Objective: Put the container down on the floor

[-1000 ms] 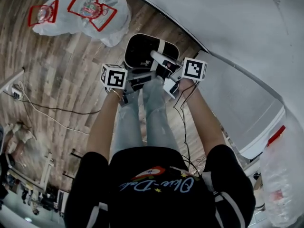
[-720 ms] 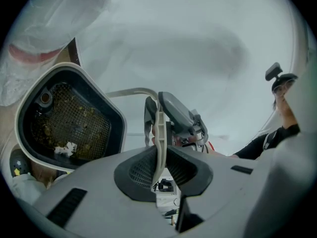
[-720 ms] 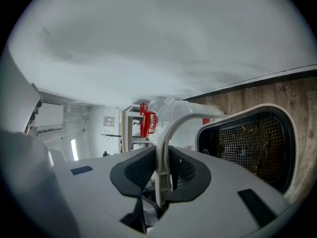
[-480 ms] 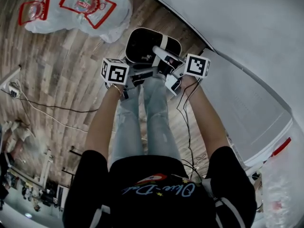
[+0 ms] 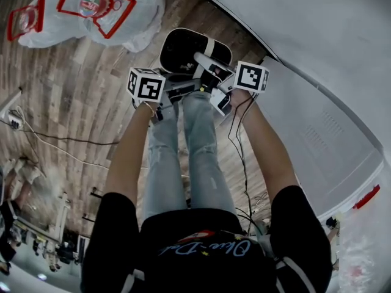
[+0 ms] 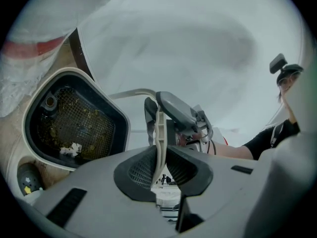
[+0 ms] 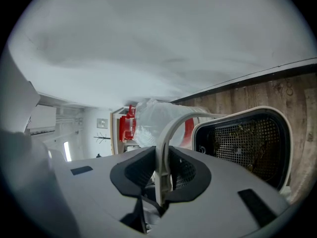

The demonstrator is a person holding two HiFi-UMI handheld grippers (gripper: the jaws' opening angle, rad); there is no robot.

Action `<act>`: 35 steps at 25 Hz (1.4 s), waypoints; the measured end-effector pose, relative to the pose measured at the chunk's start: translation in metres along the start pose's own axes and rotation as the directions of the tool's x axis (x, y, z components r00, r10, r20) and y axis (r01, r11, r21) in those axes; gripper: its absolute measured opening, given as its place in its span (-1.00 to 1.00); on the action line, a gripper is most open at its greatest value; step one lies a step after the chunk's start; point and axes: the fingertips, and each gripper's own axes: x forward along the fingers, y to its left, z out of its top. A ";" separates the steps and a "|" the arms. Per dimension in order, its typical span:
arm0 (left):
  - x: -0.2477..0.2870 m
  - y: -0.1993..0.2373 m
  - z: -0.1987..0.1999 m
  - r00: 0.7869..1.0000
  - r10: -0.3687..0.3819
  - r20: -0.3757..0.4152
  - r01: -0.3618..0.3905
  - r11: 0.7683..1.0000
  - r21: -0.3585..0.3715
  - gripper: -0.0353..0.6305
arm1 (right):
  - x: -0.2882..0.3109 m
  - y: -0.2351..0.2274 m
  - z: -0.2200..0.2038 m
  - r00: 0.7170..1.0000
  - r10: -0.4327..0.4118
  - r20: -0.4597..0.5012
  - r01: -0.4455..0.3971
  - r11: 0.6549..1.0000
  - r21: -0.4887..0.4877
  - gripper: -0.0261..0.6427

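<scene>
Left gripper: clenched on the container's white handle.
Right gripper: clenched on the same handle, just beside the left.
Container: hangs over the plank floor, its right edge near the white surface.
Open room: bare floor to the left, up to 2 plastic bags.

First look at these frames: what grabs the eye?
Top centre of the head view, a dark container with a mesh insert hangs by its pale handle. The left gripper and the right gripper are both clamped on that handle, just past the person's legs. At upper left, clear plastic bags with red print lie on the wooden floor.
</scene>
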 end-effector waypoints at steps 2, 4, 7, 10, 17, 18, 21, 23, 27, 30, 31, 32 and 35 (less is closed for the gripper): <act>0.000 0.004 -0.004 1.000 0.008 -0.010 -0.008 1.000 0.008 -0.74 | 0.000 -0.004 -0.004 1.000 -0.007 0.003 0.007 1.000 0.000 -0.74; 0.001 0.009 -0.003 1.000 0.014 -0.018 -0.014 1.000 0.021 -0.74 | 0.001 -0.009 -0.002 1.000 -0.019 0.006 0.019 1.000 -0.005 -0.74; 0.007 0.023 0.001 1.000 0.025 -0.019 -0.024 0.999 0.027 -0.73 | 0.006 -0.023 0.003 0.999 -0.034 0.004 0.034 0.999 0.000 -0.74; 0.011 0.031 0.012 0.999 0.034 -0.015 -0.033 0.999 0.023 -0.73 | 0.011 -0.032 0.015 0.999 -0.048 -0.001 0.048 0.999 0.014 -0.74; 0.029 0.046 0.016 0.998 0.061 -0.002 -0.061 0.998 0.014 -0.73 | 0.007 -0.052 0.025 0.998 -0.061 -0.012 0.061 0.998 0.015 -0.74; 0.030 0.048 0.016 0.998 0.064 -0.001 -0.064 0.998 0.012 -0.73 | 0.007 -0.055 0.024 0.998 -0.066 -0.016 0.066 0.998 0.013 -0.74; 0.029 0.057 0.011 0.997 0.075 0.001 -0.075 0.997 0.005 -0.73 | 0.011 -0.063 0.019 0.996 -0.081 -0.024 0.081 0.997 0.012 -0.74; 0.030 0.063 0.008 0.997 0.083 -0.002 -0.083 0.997 0.003 -0.73 | 0.014 -0.069 0.016 0.995 -0.092 -0.024 0.092 0.996 0.017 -0.74; 0.038 0.072 0.006 0.994 0.108 -0.001 -0.108 0.994 0.007 -0.73 | 0.012 -0.083 0.017 0.992 -0.126 -0.030 0.126 0.992 0.028 -0.74; 0.042 0.078 0.007 0.993 0.120 0.004 -0.120 0.993 -0.003 -0.73 | 0.012 -0.089 0.019 0.989 -0.142 -0.036 0.142 0.990 0.010 -0.73; 0.043 0.080 0.006 0.992 0.126 0.008 -0.126 0.992 -0.005 -0.73 | 0.013 -0.091 0.019 0.988 -0.148 -0.036 0.149 0.989 0.008 -0.73; 0.044 0.082 0.006 0.991 0.133 0.011 -0.133 0.991 -0.007 -0.73 | 0.013 -0.093 0.019 0.987 -0.156 -0.036 0.156 0.988 0.008 -0.73; 0.047 0.088 0.005 0.988 0.150 0.023 -0.150 0.989 -0.012 -0.72 | 0.012 -0.101 0.019 0.984 -0.179 -0.029 0.179 0.984 0.004 -0.73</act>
